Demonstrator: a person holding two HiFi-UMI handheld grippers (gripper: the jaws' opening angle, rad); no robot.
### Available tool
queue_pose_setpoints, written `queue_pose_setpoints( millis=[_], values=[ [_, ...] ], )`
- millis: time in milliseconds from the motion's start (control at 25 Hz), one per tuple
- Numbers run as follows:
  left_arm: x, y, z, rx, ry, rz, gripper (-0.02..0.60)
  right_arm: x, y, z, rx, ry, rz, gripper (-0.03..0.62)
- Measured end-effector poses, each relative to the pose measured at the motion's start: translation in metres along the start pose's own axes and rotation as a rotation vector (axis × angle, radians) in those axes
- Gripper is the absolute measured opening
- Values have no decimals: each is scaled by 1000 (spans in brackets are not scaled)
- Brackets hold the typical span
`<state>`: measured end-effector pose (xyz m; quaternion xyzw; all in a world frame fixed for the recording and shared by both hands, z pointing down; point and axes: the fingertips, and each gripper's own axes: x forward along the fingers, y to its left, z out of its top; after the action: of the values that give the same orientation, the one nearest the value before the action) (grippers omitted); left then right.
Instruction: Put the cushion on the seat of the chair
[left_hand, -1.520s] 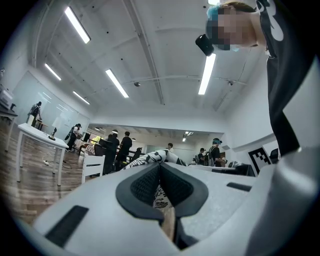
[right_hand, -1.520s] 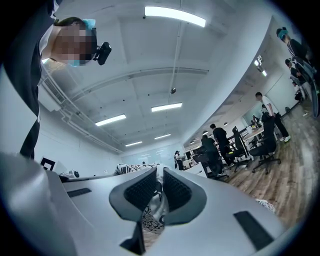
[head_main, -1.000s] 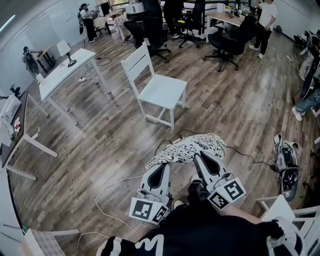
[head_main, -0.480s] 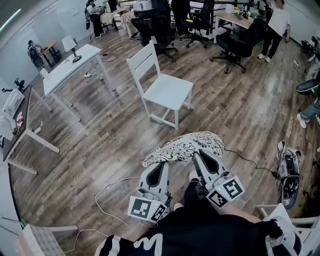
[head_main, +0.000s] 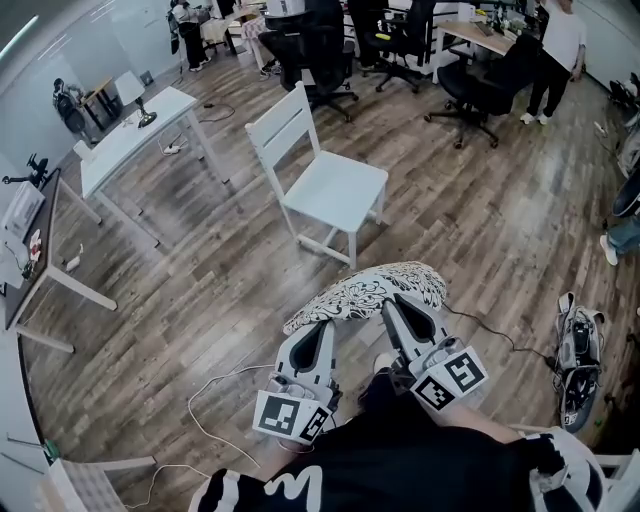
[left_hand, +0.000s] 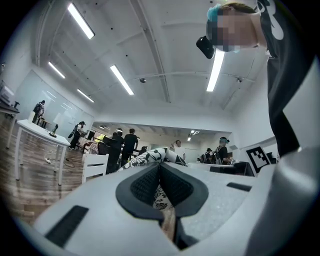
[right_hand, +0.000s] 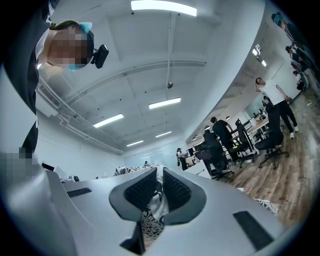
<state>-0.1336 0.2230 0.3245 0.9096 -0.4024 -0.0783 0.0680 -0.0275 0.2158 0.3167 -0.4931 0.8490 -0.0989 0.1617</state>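
The cushion (head_main: 372, 290) is held off the floor by its near edge, which is pinched in the closed jaws of the left gripper (head_main: 318, 328) and the right gripper (head_main: 392, 308). Its long axis is laid across the two. The bare-seated chair (head_main: 335, 188) is found straight ahead, beyond the cushion and apart from it, about equally near both grippers.

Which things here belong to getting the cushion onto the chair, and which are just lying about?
Job: cushion, gripped by left gripper and right gripper; white chair, seat bare.
Lying about: white table, desk lamp, black office chair.
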Motion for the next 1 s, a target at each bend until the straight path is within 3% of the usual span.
queue_pose_setpoints(
  millis=[360,1000],
  values=[
    [75,15,2,2,5,3,6,42,-58,21,-9,-3,8,40],
    [159,32,-9,-2,21,35,6,85,-135,34,5,10,34,40]
  ],
)
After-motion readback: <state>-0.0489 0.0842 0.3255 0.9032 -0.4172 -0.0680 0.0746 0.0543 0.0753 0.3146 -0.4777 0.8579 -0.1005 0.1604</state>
